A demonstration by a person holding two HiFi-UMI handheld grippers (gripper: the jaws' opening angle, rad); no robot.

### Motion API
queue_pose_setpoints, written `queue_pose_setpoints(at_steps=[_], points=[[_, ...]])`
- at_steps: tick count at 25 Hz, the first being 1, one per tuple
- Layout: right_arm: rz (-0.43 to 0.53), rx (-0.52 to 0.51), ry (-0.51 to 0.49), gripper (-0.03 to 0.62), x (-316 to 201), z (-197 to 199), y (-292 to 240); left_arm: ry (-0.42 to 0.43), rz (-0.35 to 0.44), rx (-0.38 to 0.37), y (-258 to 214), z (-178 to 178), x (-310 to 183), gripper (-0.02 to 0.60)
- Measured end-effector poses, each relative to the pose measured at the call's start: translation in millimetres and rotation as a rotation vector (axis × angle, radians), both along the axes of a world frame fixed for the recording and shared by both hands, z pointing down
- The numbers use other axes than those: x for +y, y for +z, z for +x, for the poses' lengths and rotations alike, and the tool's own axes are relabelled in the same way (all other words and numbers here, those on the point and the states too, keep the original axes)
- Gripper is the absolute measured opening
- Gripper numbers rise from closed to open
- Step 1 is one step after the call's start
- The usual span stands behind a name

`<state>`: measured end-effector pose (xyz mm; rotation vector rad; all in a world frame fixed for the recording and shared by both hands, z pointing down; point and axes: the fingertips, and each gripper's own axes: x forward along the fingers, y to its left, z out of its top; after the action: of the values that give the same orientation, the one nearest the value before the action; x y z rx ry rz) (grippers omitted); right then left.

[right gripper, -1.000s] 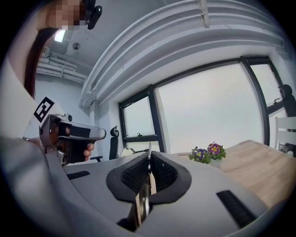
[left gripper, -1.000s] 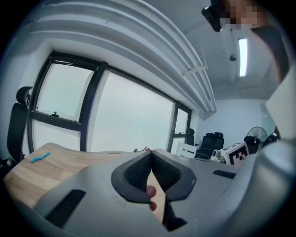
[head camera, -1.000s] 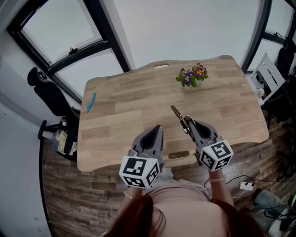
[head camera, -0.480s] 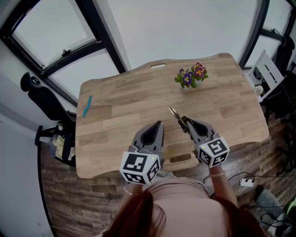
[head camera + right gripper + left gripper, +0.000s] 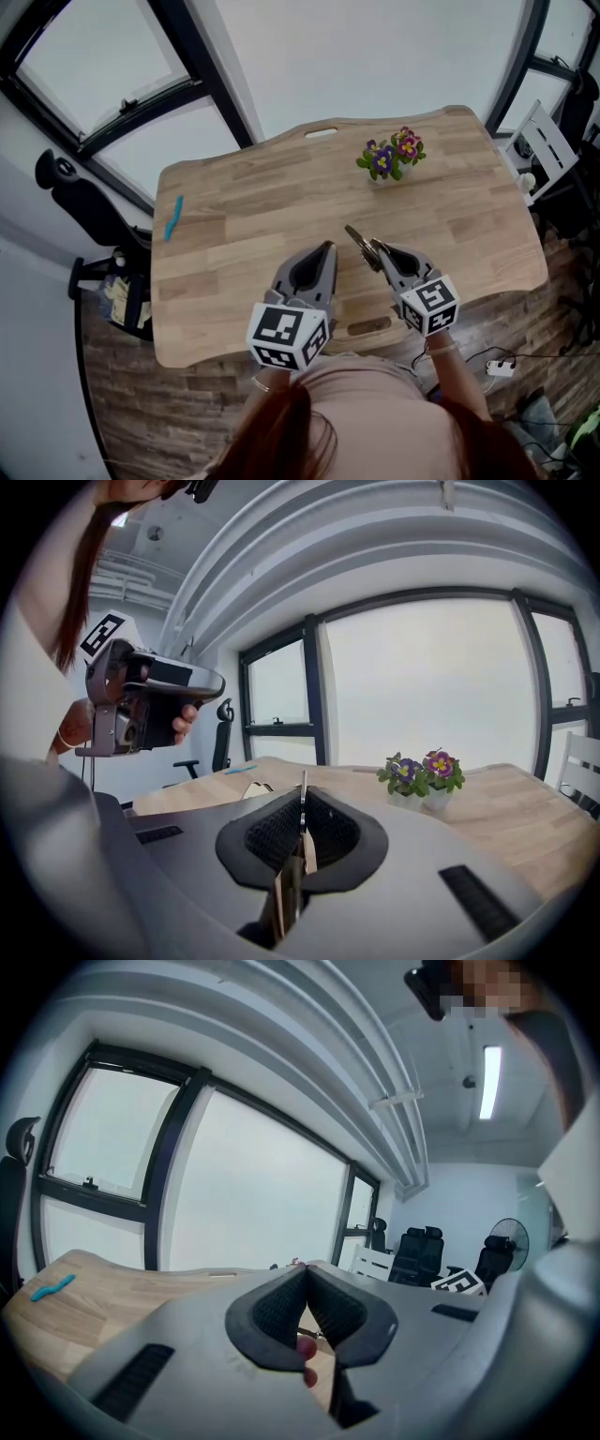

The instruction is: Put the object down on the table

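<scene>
My right gripper (image 5: 379,251) is shut on a slim brass-coloured object (image 5: 359,238) that sticks out past its tips, low over the near middle of the wooden table (image 5: 244,202). In the right gripper view the object (image 5: 302,810) stands as a thin strip pinched between the dark pads, at the gripper's (image 5: 303,795) tips. My left gripper (image 5: 325,248) hovers beside it to the left, shut, with nothing in it. In the left gripper view its (image 5: 306,1270) pads meet at the tips, and a person's finger shows through the gap behind them.
A small pot of purple and pink flowers (image 5: 392,157) stands at the table's far right (image 5: 422,772). A blue object (image 5: 173,217) lies near the left edge (image 5: 52,1287). Black office chairs (image 5: 80,192) and dark window frames surround the table.
The right gripper has sunk a little toward the table with the object still pinched in it. The left gripper has drifted slightly forward and stays shut.
</scene>
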<state>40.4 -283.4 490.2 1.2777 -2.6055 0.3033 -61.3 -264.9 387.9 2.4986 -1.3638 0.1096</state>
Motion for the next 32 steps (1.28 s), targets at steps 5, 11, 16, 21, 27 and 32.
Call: queue_pose_setpoints(at_steps=[5, 11, 16, 21, 27, 32], points=[[-0.020, 0.033, -0.003, 0.002, -6, -5, 15, 0.009, -0.006, 0.003, 3, -2, -9, 0.002], [-0.038, 0.074, -0.012, 0.002, -13, -10, 31, 0.018, -0.015, 0.004, 9, -4, -23, 0.002], [-0.051, 0.113, -0.030, 0.002, -16, -15, 46, 0.026, -0.019, 0.007, 12, -7, -33, 0.002], [-0.064, 0.140, -0.025, 0.002, -21, -16, 59, 0.036, -0.024, -0.001, 18, -8, -42, 0.002], [-0.073, 0.187, -0.017, 0.002, -28, -15, 74, 0.043, -0.030, 0.005, 21, -10, -53, 0.002], [-0.077, 0.232, -0.036, 0.002, -31, -16, 89, 0.035, -0.046, 0.011, 29, -12, -58, 0.002]])
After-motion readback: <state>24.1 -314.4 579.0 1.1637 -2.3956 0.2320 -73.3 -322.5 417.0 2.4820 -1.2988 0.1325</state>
